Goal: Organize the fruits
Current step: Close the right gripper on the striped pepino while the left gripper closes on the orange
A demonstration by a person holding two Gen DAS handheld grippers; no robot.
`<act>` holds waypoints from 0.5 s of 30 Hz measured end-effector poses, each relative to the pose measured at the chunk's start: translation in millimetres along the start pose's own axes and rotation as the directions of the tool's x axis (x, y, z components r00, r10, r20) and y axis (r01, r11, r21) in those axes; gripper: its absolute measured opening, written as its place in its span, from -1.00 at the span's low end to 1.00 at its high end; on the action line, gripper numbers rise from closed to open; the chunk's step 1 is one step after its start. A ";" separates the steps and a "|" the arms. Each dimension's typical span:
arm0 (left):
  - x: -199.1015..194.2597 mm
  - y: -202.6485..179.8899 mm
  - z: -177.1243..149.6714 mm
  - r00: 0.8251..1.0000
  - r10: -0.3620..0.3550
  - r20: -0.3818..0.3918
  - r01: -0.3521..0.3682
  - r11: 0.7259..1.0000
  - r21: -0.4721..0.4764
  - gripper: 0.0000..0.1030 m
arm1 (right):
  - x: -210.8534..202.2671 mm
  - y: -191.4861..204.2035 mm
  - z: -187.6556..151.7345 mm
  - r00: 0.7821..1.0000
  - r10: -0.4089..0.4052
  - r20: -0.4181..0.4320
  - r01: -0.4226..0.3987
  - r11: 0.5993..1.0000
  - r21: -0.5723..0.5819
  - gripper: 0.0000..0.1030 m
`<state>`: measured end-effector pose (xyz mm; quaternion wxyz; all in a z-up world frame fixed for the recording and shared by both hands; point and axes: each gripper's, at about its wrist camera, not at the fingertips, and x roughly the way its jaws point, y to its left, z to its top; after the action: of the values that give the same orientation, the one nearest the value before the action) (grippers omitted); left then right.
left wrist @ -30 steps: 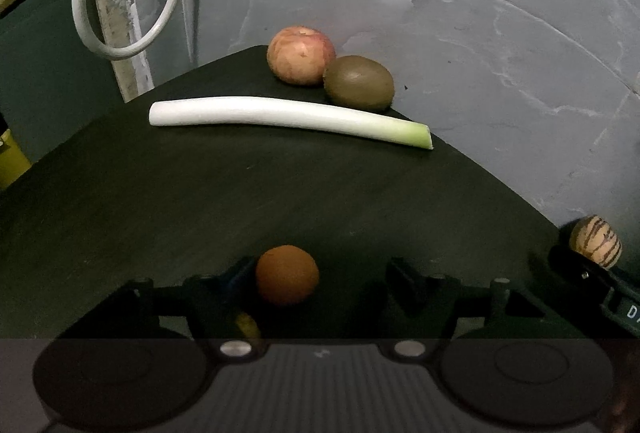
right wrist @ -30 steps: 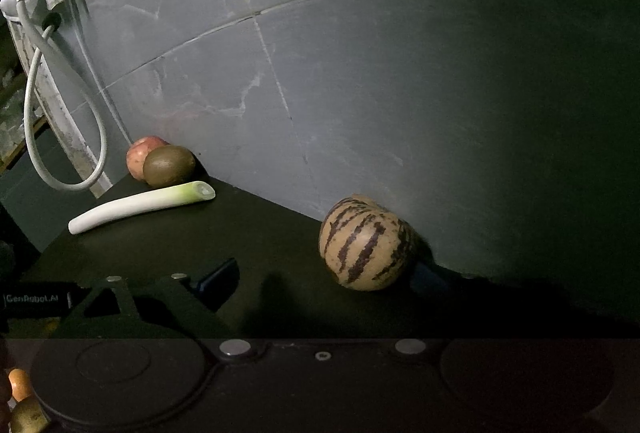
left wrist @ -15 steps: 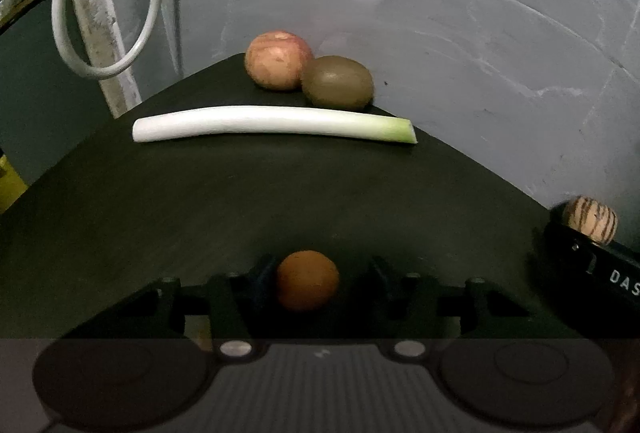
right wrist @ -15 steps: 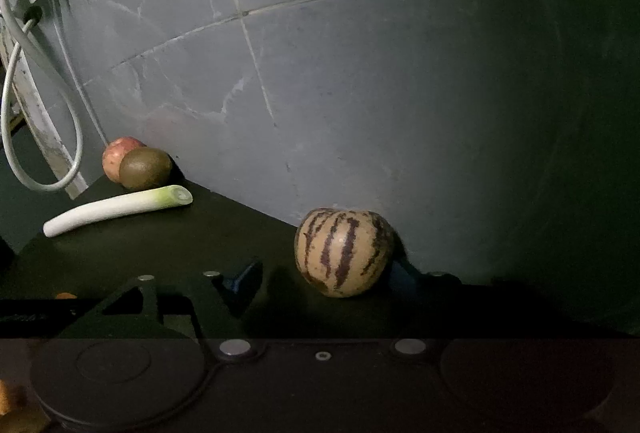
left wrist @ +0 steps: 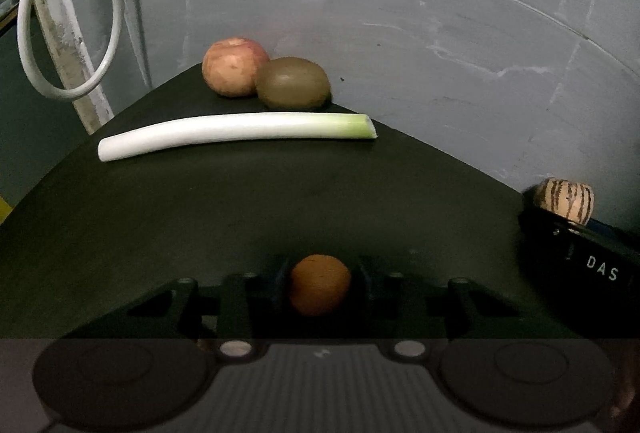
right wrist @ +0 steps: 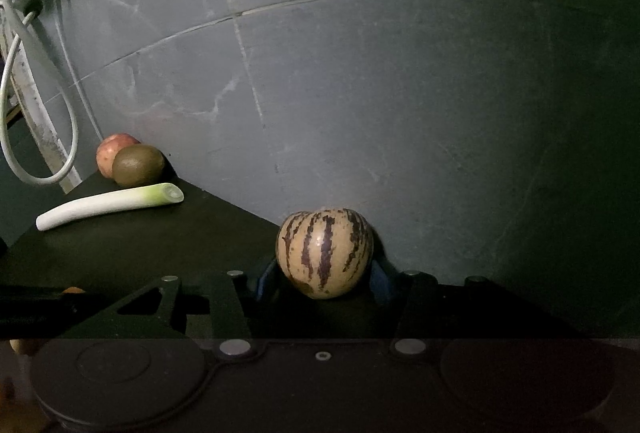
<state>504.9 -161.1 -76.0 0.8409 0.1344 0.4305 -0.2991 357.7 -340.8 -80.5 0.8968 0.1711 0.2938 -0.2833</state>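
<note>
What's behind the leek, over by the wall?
Behind the leek sit an apple and a kiwi, touching, against the grey wall. The kiwi hides part of the apple; nothing else shows there.

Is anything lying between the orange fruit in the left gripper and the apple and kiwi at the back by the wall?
Yes. The leek lies crosswise on the dark table, between the small orange fruit in the left gripper and the apple and kiwi. Its jaws have just been closing on the fruit.
</note>
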 end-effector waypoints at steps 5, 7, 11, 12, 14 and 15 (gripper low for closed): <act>-1.0 -5.0 -0.8 0.999 -0.041 -0.002 0.041 0.999 0.021 -0.31 | -4.1 -1.0 -3.3 0.999 0.033 0.001 -0.033 0.999 -0.023 -0.04; -2.1 -9.4 -1.7 0.998 -0.057 -0.003 0.058 0.998 0.041 -0.31 | -6.4 -0.3 -5.4 0.999 0.052 0.000 -0.052 0.998 -0.034 -0.05; -5.3 -16.6 -3.1 0.997 -0.081 -0.008 0.081 0.995 0.050 -0.32 | -13.0 0.0 -8.6 0.995 0.095 -0.005 -0.095 0.995 -0.042 -0.05; -7.0 -17.7 -3.3 0.996 -0.086 -0.005 0.086 0.995 0.049 -0.32 | -15.2 0.2 -8.9 0.995 0.105 -0.004 -0.105 0.994 -0.045 -0.05; -12.6 -19.1 -3.0 0.996 -0.094 0.005 0.094 0.995 0.044 -0.32 | -22.0 -0.3 -8.5 0.992 0.125 0.000 -0.125 0.991 -0.054 -0.05; -16.1 -19.7 -2.6 0.995 -0.100 0.012 0.099 0.994 0.039 -0.32 | -25.2 -0.3 -7.7 0.991 0.134 0.002 -0.134 0.989 -0.056 -0.05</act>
<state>483.8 -169.1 -64.0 0.8252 0.1267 0.4250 -0.3497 337.3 -327.1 -70.8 0.9191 0.1644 0.2867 -0.2146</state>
